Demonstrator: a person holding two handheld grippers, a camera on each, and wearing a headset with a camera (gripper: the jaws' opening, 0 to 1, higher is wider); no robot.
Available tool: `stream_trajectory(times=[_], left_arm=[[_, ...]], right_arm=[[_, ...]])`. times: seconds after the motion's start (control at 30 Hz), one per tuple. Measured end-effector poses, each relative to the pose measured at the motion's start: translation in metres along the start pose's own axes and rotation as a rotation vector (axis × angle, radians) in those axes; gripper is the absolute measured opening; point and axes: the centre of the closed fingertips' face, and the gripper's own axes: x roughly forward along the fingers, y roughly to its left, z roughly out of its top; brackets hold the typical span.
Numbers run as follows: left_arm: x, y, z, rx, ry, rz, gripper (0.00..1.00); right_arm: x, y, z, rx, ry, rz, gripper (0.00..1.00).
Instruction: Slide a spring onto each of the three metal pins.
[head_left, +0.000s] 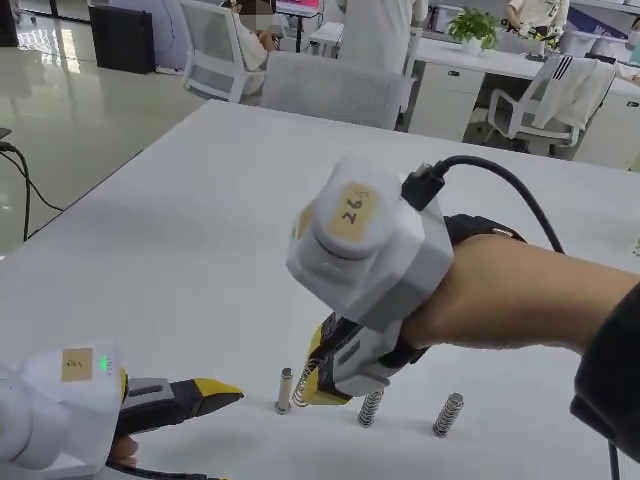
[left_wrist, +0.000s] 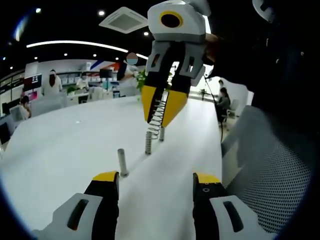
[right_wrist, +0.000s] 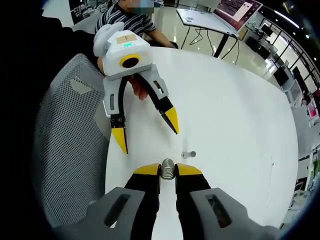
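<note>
Spring (right_wrist: 168, 169), pin (left_wrist: 121, 161) grey metal; table (head_left: 200, 230) smooth matt white.

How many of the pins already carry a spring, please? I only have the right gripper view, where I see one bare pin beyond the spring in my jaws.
Observer: In the head view, two springs already stand on pins: the middle spring and the right-end spring.
Operator: Thank you. Where does the bare one sit in that row?
Observer: The bare pin is the leftmost of the three in the head view.
Operator: And how does my spring hang, seen from the side?
Observer: In the left gripper view, the held spring hangs tilted from the jaws of the right gripper. Its lower end is free and on no pin yet.
</note>
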Motion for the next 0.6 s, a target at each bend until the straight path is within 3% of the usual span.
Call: stream_trajectory(times=[0.6], left_arm=[[-0.001,-0.001,-0.002,0.003,0.011,0.007,0.58]], right_arm=[[0.004,-0.027,0.006,0.012,0.007,-0.018,0.08]])
